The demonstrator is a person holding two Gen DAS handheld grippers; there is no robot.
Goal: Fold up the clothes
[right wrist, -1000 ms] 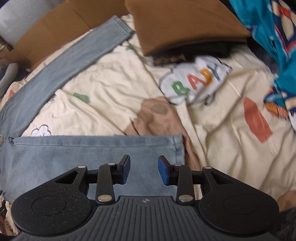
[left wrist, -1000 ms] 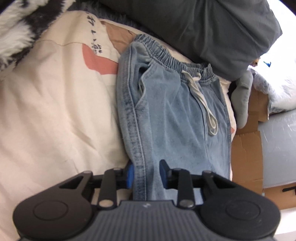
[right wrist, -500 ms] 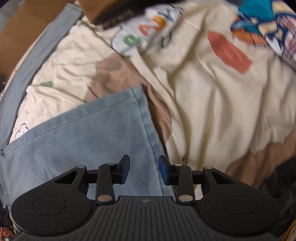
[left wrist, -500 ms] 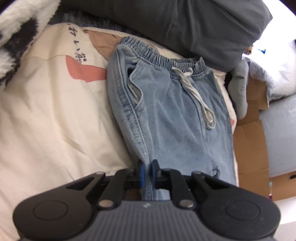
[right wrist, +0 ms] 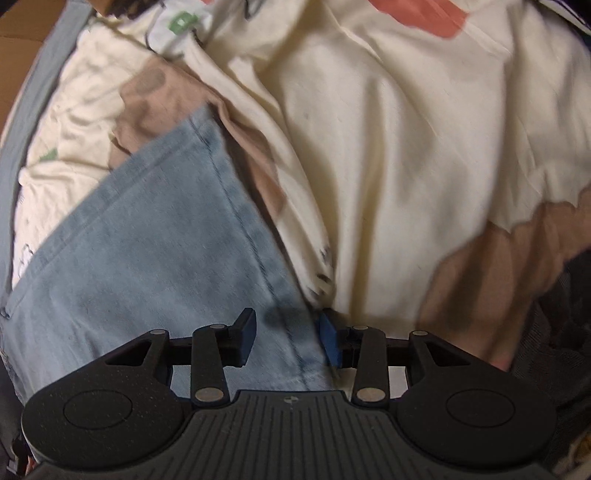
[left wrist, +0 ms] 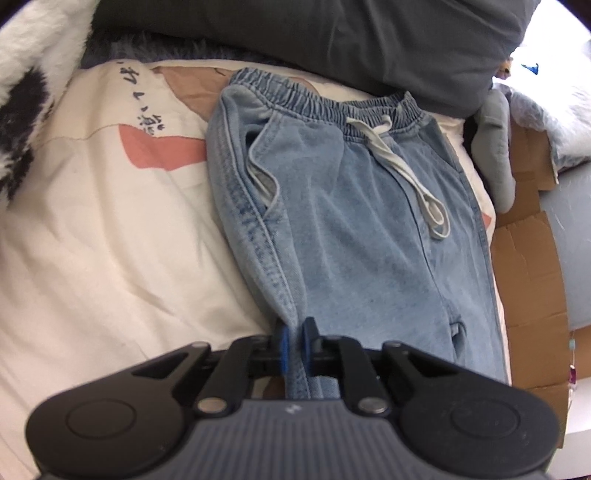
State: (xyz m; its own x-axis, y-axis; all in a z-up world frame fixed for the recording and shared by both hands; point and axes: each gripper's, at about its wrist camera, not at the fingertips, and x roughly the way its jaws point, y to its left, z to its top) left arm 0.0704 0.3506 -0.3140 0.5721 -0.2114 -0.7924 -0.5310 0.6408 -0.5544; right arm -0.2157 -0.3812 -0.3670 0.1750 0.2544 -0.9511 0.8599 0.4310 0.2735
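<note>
Light blue jeans (left wrist: 354, 206) with an elastic waistband and a white drawstring (left wrist: 410, 173) lie on a cream printed bedsheet (left wrist: 96, 229). In the left wrist view my left gripper (left wrist: 294, 341) is shut on the jeans' left side seam, which it pulls up into a ridge. In the right wrist view one jeans leg (right wrist: 155, 258) ends in a stitched hem running toward the camera. My right gripper (right wrist: 288, 334) hovers low over that hem's corner, its jaws opening, with denim between the blue pads but not pinched. The other jeans leg (right wrist: 33, 92) stretches away at the far left.
A dark grey pillow (left wrist: 332, 40) lies beyond the waistband, a black-and-white fluffy blanket (left wrist: 22, 74) at the top left. Flattened cardboard (left wrist: 528, 273) and a grey sock (left wrist: 496, 147) sit at the bed's right edge. A white printed garment (right wrist: 181, 26) lies beyond the jeans leg.
The left gripper shut on the jeans' side seam and lifted it slightly. The right gripper dropped toward the leg hem, rolled, and its jaws widened a little.
</note>
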